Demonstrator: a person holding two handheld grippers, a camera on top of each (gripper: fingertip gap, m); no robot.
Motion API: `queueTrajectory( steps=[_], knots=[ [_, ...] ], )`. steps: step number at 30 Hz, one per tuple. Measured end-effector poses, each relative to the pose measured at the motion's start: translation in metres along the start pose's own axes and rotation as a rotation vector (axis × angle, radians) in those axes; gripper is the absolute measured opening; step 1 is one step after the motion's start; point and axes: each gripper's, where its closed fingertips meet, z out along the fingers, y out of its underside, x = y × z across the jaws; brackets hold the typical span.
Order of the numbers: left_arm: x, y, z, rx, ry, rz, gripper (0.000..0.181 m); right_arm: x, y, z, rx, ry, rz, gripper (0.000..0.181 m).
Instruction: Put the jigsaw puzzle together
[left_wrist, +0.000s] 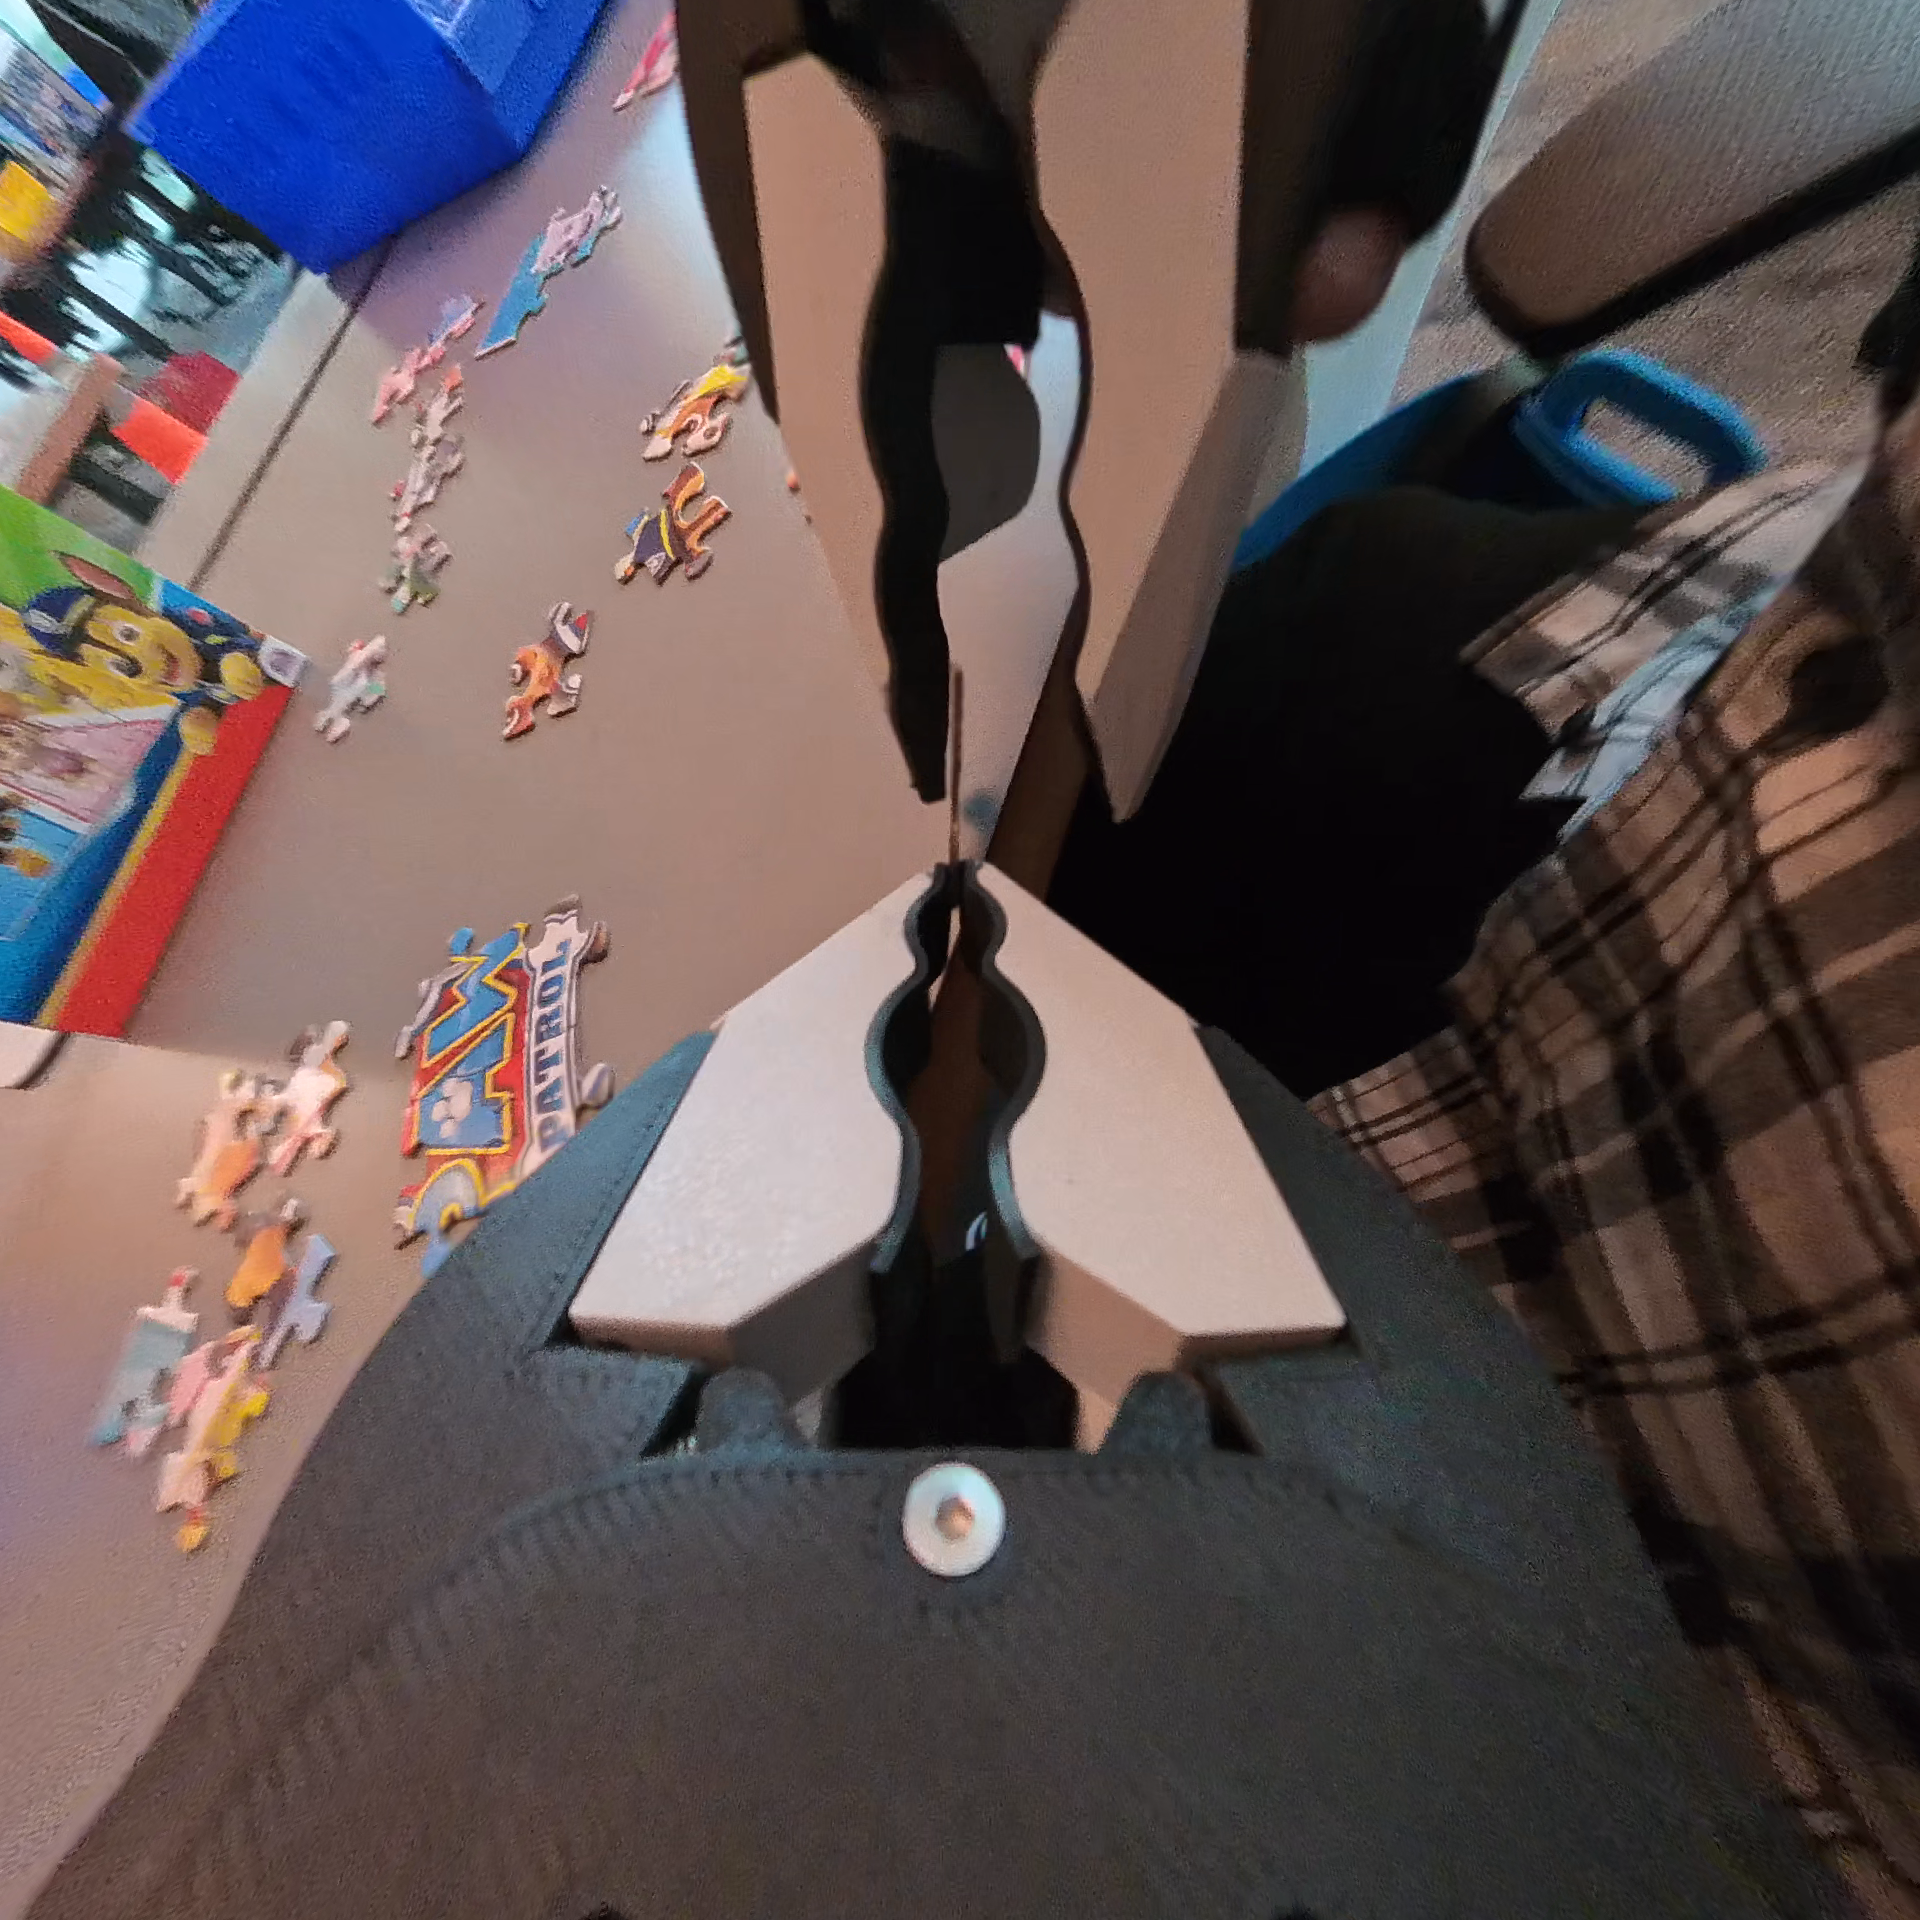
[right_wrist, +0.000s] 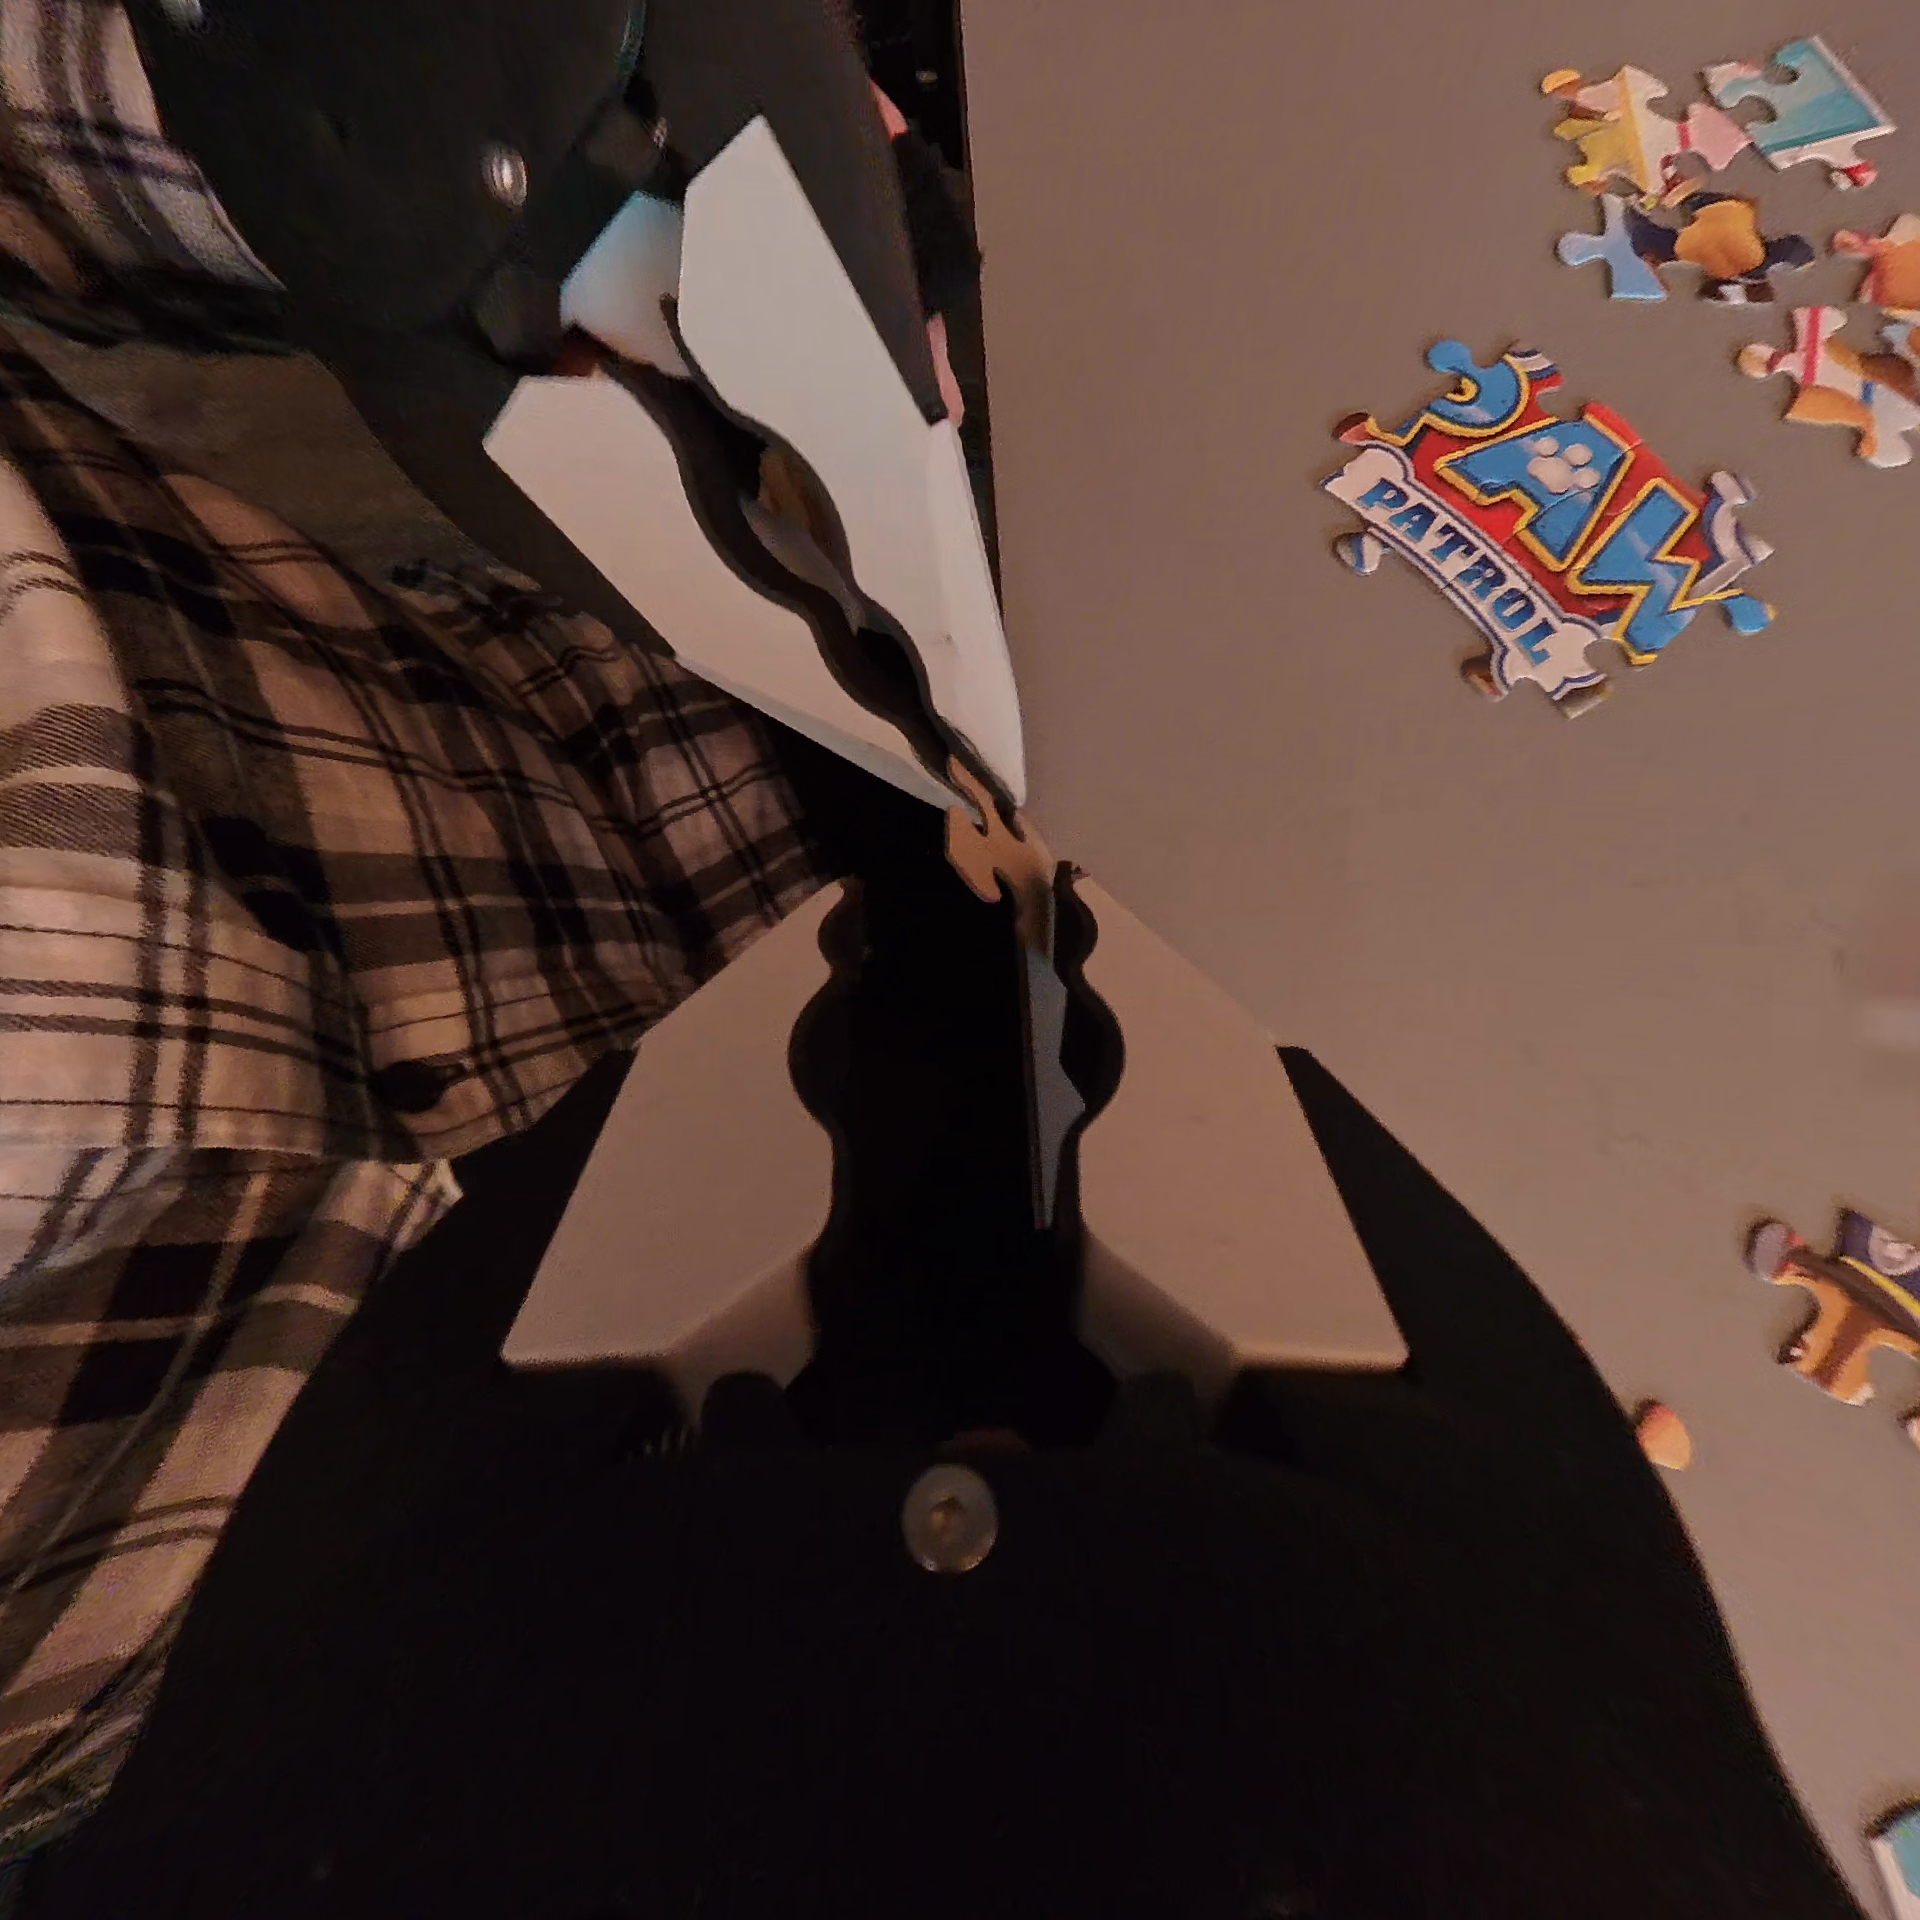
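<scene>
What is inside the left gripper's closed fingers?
The left gripper pinches a thin puzzle piece edge-on, facing the right gripper. Its printed face is hidden, and the fingers cover most of it.

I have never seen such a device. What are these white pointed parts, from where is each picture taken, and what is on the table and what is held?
A person in a plaid shirt holds a two-finger gripper in each hand. Each carries a camera that looks along its own white fingers, so each picture also shows the other gripper opposite.

The left gripper is shut on a thin puzzle piece, seen edge-on. The right gripper also holds a piece, against one finger. The tips nearly meet above the table edge.

On the grey table lie loose pieces, a joined logo section and the puzzle box.
</scene>
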Motion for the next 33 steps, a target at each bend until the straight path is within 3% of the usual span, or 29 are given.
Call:
queueTrajectory(
  steps=[4, 8, 11, 15, 17, 24, 30, 33],
  knots=[
    [0.001, -0.012, -0.003, 0.069, 0.190, -0.259, 0.000, 0.011, -0.005, -0.002, 0.036, 0.054, -0.029, 0.005],
    [-0.012, -0.029, -0.012, 0.185, 0.389, -0.582, 0.000, 0.014, -0.021, -0.013, 0.125, -0.036, 0.079, 0.006],
    [-0.022, -0.037, -0.018, 0.251, 0.479, -0.715, 0.000, 0.013, -0.033, -0.021, 0.194, -0.167, 0.217, 0.000],
    [-0.034, -0.044, -0.019, 0.296, 0.510, -0.781, 0.000, 0.020, -0.043, -0.028, 0.252, -0.225, 0.294, 0.000],
    [-0.037, -0.045, -0.019, 0.310, 0.535, -0.828, 0.000, 0.027, -0.048, -0.031, 0.289, -0.226, 0.312, 0.009],
    [-0.046, -0.036, -0.020, 0.316, 0.561, -0.924, 0.000, 0.038, -0.053, -0.030, 0.325, -0.241, 0.347, 0.003],
    [-0.057, -0.021, -0.025, 0.279, 0.468, -0.874, 0.005, 0.045, -0.056, -0.023, 0.328, -0.318, 0.416, 0.000],
    [-0.070, -0.015, -0.034, 0.270, 0.387, -0.818, 0.015, 0.048, -0.051, -0.016, 0.222, -0.330, 0.369, 0.000]
  ],
)
